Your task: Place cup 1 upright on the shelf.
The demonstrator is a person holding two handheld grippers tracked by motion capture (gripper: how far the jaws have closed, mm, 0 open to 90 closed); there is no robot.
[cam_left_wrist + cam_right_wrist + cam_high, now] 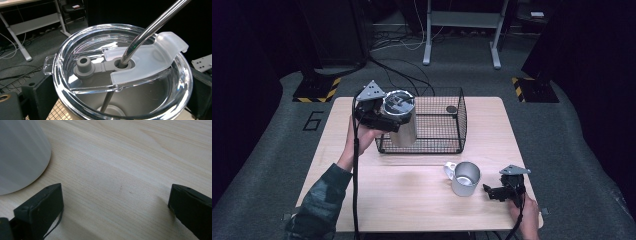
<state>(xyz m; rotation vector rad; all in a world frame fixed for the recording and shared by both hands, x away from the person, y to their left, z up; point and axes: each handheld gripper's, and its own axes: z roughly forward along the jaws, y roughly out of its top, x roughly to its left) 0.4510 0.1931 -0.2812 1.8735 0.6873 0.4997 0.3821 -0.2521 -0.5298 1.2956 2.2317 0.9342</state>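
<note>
Left gripper (379,116): clamps lidded steel tumbler (402,120), jaws hidden, beside wire basket (452,127); right gripper (497,192): jaws wide, near mug (464,178)

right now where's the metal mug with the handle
In the high view the mug stands upright on the near right part of the table, in front of the wire basket and just left of the right gripper, handle pointing left.
</note>
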